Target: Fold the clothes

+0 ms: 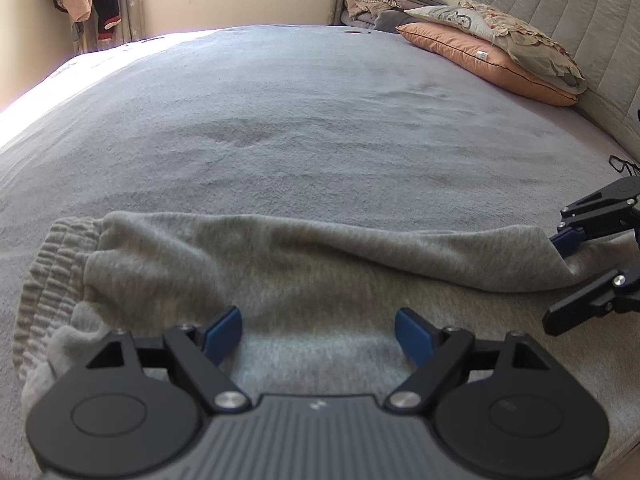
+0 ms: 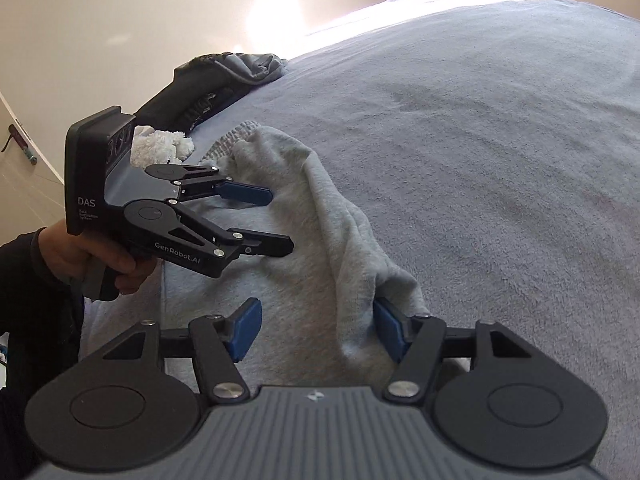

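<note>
Grey sweatpants (image 1: 280, 264) on bed (image 1: 320, 120), both tools open

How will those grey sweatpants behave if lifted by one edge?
The grey sweatpants will probably sag: the fleece already lies in soft folds. The ribbed waistband looks thicker, so it may hang lower. Fuzzy fabric likely grips the blanket.

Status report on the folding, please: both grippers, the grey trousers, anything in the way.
Left hand-held gripper open over the grey trousers. Right hand-held gripper open, a raised fold between its pads. Trousers flat across the bed, not yet folded. Nothing in the way.
</note>
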The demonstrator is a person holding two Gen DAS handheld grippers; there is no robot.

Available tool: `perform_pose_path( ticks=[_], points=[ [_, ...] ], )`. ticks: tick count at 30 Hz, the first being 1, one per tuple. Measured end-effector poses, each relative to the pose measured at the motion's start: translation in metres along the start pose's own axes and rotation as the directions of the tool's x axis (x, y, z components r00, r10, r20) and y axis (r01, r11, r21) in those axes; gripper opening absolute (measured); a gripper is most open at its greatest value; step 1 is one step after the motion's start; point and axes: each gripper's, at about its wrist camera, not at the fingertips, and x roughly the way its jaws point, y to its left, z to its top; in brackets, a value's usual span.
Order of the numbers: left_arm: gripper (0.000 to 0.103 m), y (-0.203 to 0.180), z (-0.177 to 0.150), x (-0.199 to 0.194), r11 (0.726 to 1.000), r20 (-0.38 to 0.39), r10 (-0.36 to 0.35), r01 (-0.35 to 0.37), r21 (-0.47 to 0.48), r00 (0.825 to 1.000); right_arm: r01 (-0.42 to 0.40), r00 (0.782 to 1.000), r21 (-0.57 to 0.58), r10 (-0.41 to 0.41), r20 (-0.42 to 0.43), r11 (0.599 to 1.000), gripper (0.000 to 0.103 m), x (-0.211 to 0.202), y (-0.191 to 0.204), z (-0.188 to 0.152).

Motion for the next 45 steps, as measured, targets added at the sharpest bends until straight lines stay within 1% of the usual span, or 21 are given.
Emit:
perform_pose_path(
  ticks=[3, 6, 8, 10, 13, 15, 16, 19, 21, 25, 27, 29, 32, 34, 35, 36, 38, 41, 42, 44, 45],
  points=[
    [0.086, 0.001, 0.0, 0.0, 1.0, -0.001, -0.002, 0.002, -0.003, 1.0, 0.02, 1.0, 0.015, -0.021, 0.016, 1.0, 0.066, 0.008, 0.0, 0.002],
    [0.086, 0.001, 0.0, 0.0, 1.0, -0.001, -0.003, 0.003, -0.004, 1.0, 0.069, 0.992, 0.025, -0.072, 0.105, 0.997, 0.067, 0.006, 0.002, 0.007],
    [0.086, 0.001, 0.0, 0.0, 1.0, -0.001, -0.002, 0.002, -0.004, 1.0, 0.071, 0.985, 0.071, -0.081, 0.152, 0.995, 0.067, 0.007, -0.003, 0.008],
    [0.086, 0.0, 0.001, 0.0, 1.0, -0.001, -0.002, 0.002, -0.004, 1.0, 0.089, 0.972, 0.118, -0.112, 0.208, 0.989, 0.062, 0.005, -0.009, 0.007],
    [0.087, -0.001, 0.0, 0.001, 1.0, 0.001, 0.002, -0.002, -0.001, 1.0, 0.114, 0.948, 0.203, -0.168, 0.27, 0.972, 0.043, 0.0, -0.024, 0.01],
    [0.087, -0.001, 0.0, 0.001, 1.0, 0.001, 0.002, -0.002, -0.002, 1.0, 0.135, 0.935, 0.255, -0.208, 0.286, 0.957, 0.021, -0.001, -0.036, 0.012],
    [0.087, -0.001, 0.0, 0.001, 1.0, 0.002, 0.002, -0.002, -0.003, 1.0, 0.144, 0.929, 0.281, -0.228, 0.293, 0.949, 0.017, -0.001, -0.041, 0.013],
    [0.087, -0.001, 0.0, 0.001, 1.0, 0.001, 0.001, -0.001, -0.003, 1.0, 0.146, 0.931, 0.311, -0.236, 0.277, 0.939, 0.016, 0.007, -0.054, 0.012],
    [0.087, 0.0, 0.001, 0.001, 1.0, 0.001, -0.002, 0.002, -0.005, 1.0, 0.171, 0.924, 0.31, -0.261, 0.279, 0.935, 0.014, 0.01, -0.054, 0.01],
    [0.087, 0.001, 0.001, 0.001, 1.0, 0.0, -0.006, 0.006, -0.005, 1.0, 0.207, 0.891, 0.355, -0.325, 0.316, 0.912, 0.011, 0.01, -0.051, 0.008],
    [0.087, 0.002, 0.001, 0.001, 1.0, -0.001, -0.01, 0.01, -0.011, 1.0, 0.228, 0.883, 0.371, -0.352, 0.31, 0.9, 0.01, 0.012, -0.052, 0.01],
    [0.087, 0.005, 0.002, 0.0, 0.999, -0.002, -0.017, 0.017, -0.031, 1.0, 0.205, 0.886, 0.424, -0.351, 0.303, 0.882, 0.01, 0.014, -0.061, 0.008],
    [0.087, 0.011, 0.004, -0.004, 0.997, 0.001, -0.028, 0.028, -0.068, 1.0, 0.155, 0.902, 0.515, -0.333, 0.274, 0.843, 0.01, 0.023, -0.08, 0.0],
    [0.087, 0.013, 0.005, -0.005, 0.997, -0.001, -0.031, 0.031, -0.067, 1.0, 0.194, 0.901, 0.48, -0.349, 0.257, 0.855, 0.008, 0.024, -0.077, 0.003],
    [0.087, 0.014, 0.005, -0.005, 0.997, -0.004, -0.033, 0.032, -0.068, 0.999, 0.221, 0.897, 0.454, -0.362, 0.252, 0.863, 0.01, 0.022, -0.073, 0.006],
    [0.087, 0.014, 0.005, -0.005, 0.997, -0.006, -0.035, 0.035, -0.071, 0.999, 0.265, 0.884, 0.428, -0.395, 0.251, 0.864, 0.012, 0.017, -0.066, 0.01],
    [0.087, 0.014, 0.006, -0.005, 0.997, -0.011, -0.036, 0.035, -0.069, 0.999, 0.401, 0.814, 0.41, -0.524, 0.249, 0.819, 0.013, 0.0, -0.061, 0.011],
    [0.087, 0.013, 0.006, -0.006, 0.997, -0.011, -0.032, 0.031, -0.069, 0.999, 0.429, 0.805, 0.434, -0.553, 0.214, 0.792, 0.013, -0.032, -0.074, -0.004],
    [0.087, 0.013, 0.007, -0.007, 0.997, -0.003, -0.035, 0.034, -0.076, 0.999, 0.443, 0.8, 0.441, -0.566, 0.198, 0.781, 0.016, -0.043, -0.078, -0.009],
    [0.087, 0.014, 0.008, -0.011, 0.995, 0.018, -0.044, 0.046, -0.092, 0.999, 0.507, 0.758, 0.417, -0.621, 0.2, 0.754, 0.017, -0.072, -0.072, -0.025],
    [0.087, 0.012, 0.009, -0.013, 0.994, 0.036, -0.059, 0.062, -0.091, 0.998, 0.503, 0.757, 0.413, -0.618, 0.213, 0.759, 0.017, -0.085, -0.069, -0.033]
  ],
)
